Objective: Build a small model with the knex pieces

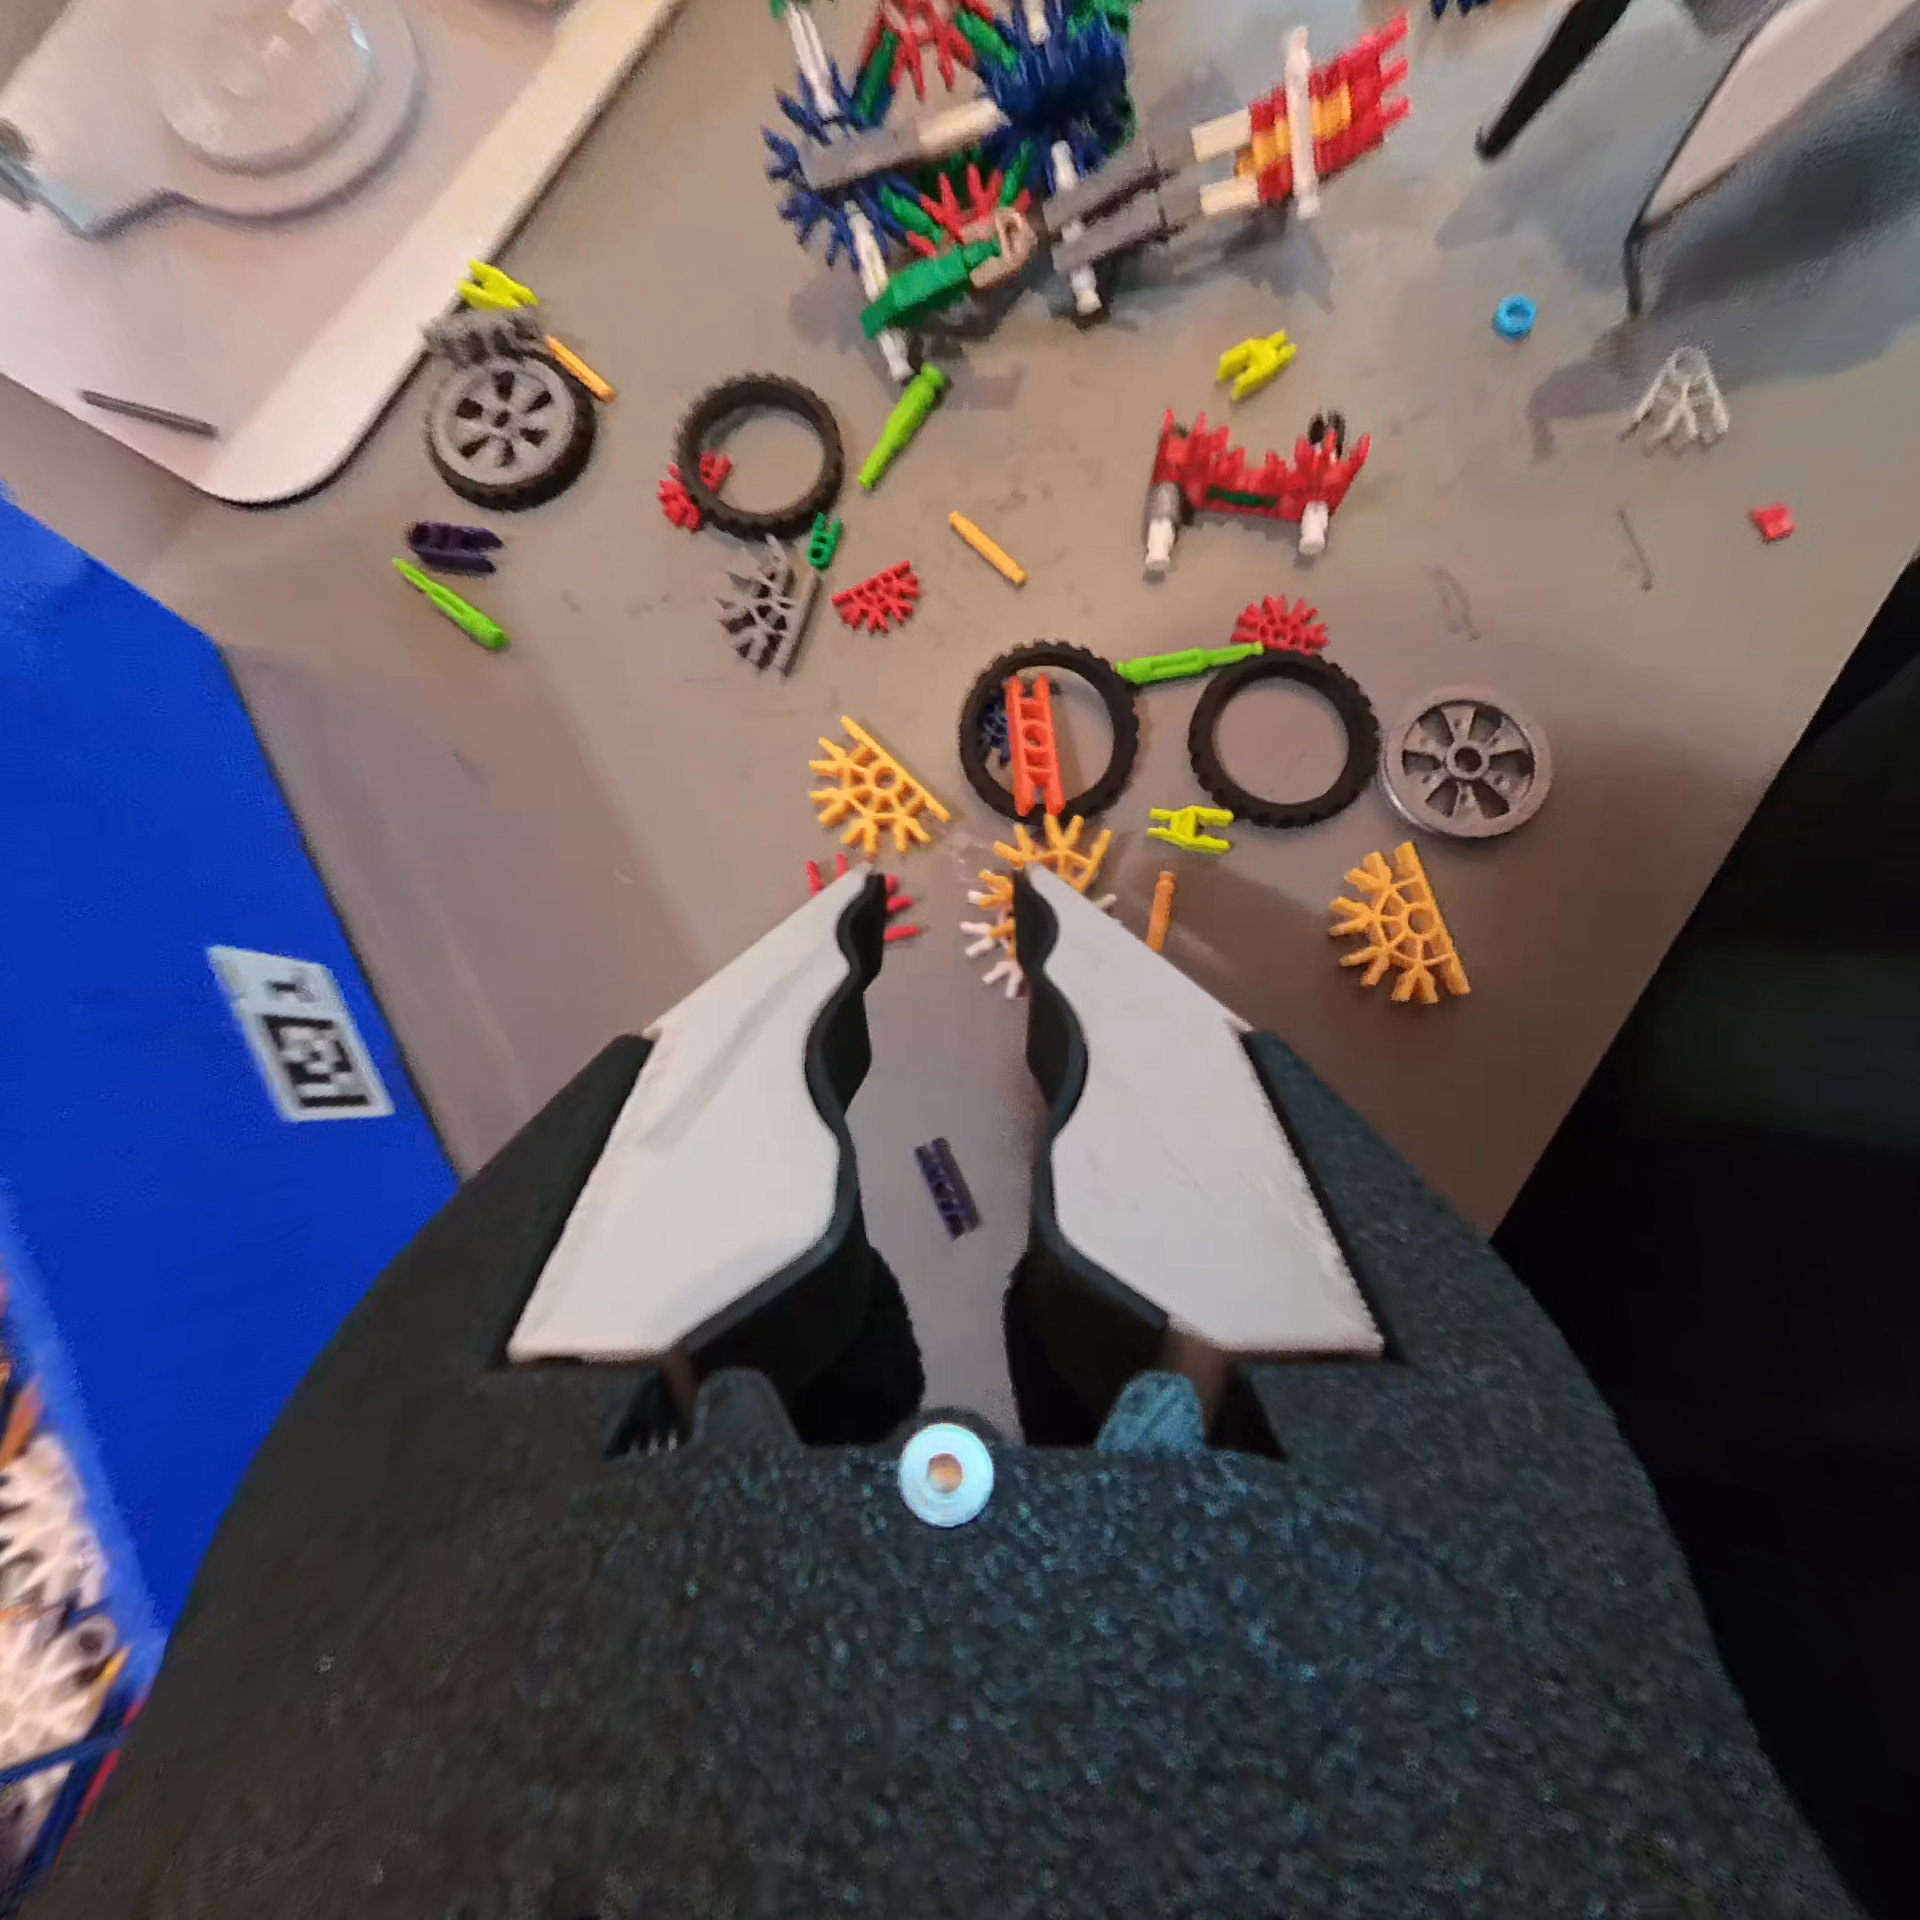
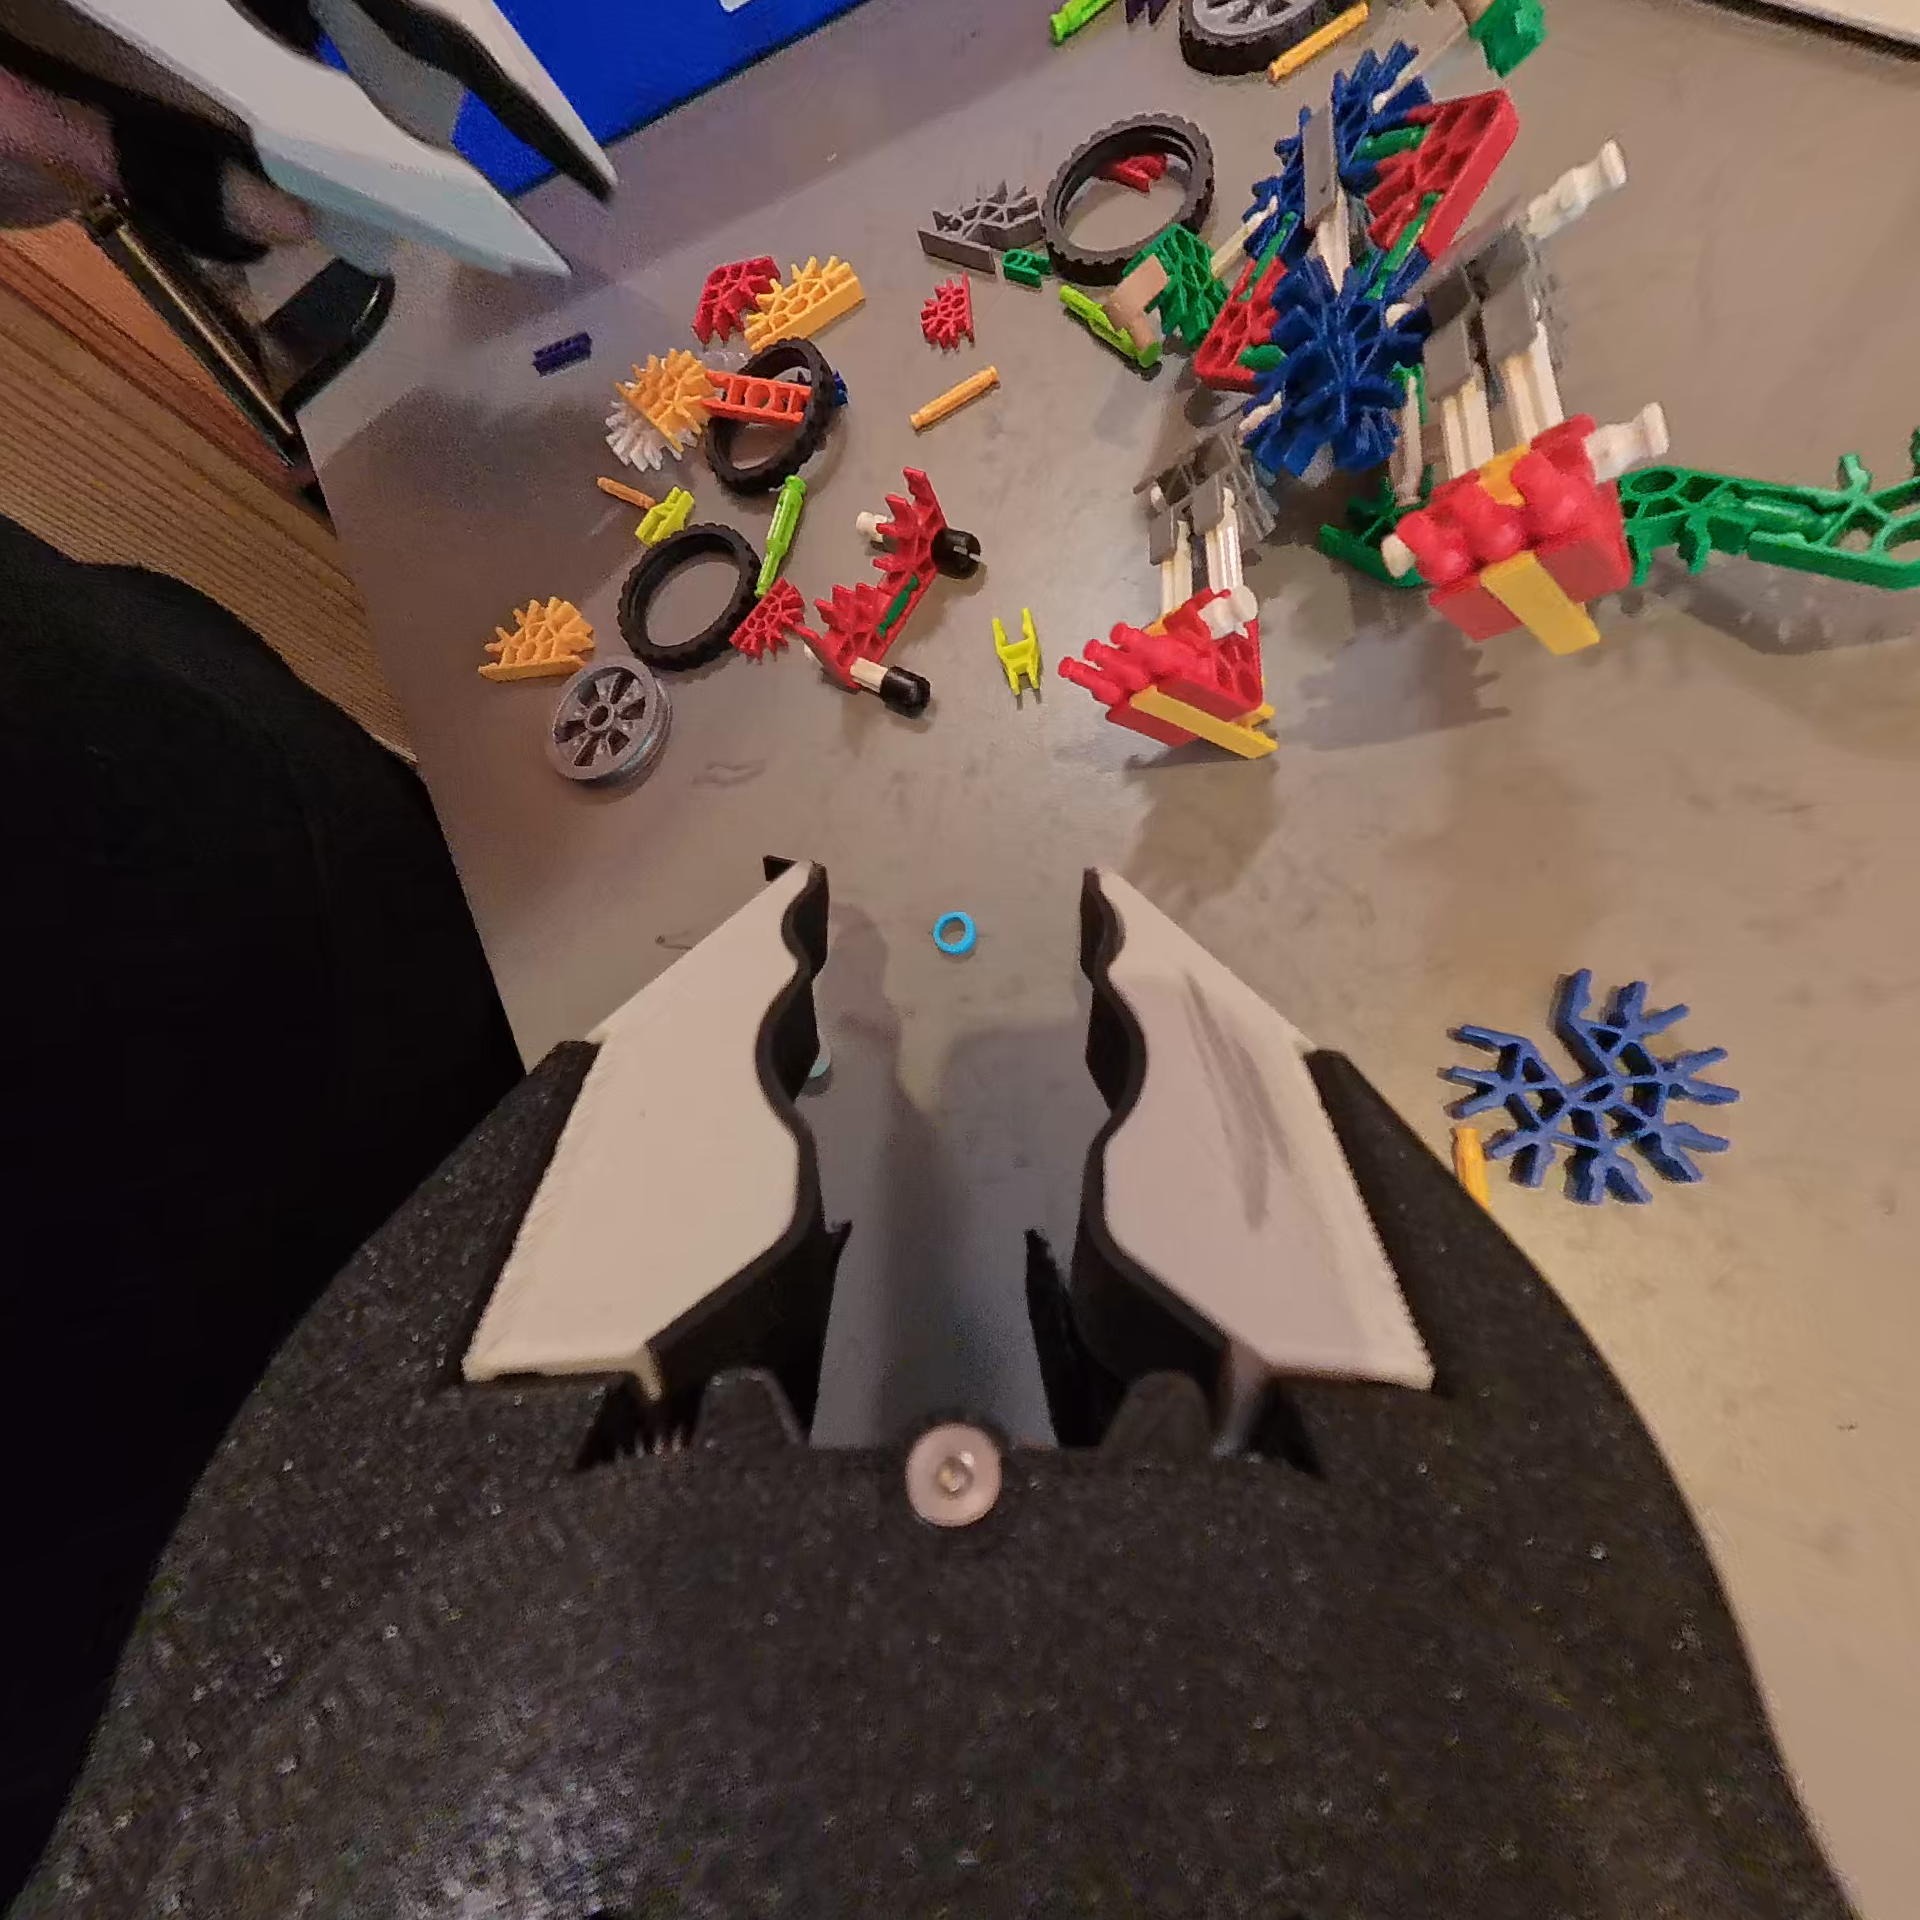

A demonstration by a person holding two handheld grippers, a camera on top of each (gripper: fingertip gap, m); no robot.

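Left hand-held gripper (image 1: 945, 894) first: its grey fingers sit slightly parted with nothing between them, tips hovering over a little heap of flat plastic connectors, a red one (image 1: 891, 914) by the left tip and a white one (image 1: 989, 948) with an orange one (image 1: 1051, 847) by the right tip. Can't tell if the tips actually touch them. A small purple plastic clip (image 1: 948, 1187) lies on the grey table (image 1: 582, 790) under the gap between the fingers. Just ahead there's a black rubber tyre (image 1: 1047, 731) with an orange-red ladder-shaped piece (image 1: 1035, 744) lying across it, then a second empty black tyre (image 1: 1284, 740) and a grey spoked wheel hub (image 1: 1465, 761) beside that. A blue cardboard box (image 1: 156, 935) sits off to the left.

Right hand-held gripper (image 2: 954, 883) is wide open and empty, above the table, with a tiny light-blue plastic ring (image 2: 954, 932) lying right between its fingertips, not touching either. A blue snowflake-shaped connector (image 2: 1590, 1091) is off to its right. Farther out stands a big multicoloured rod-and-connector build (image 2: 1351, 353), partly blurred.
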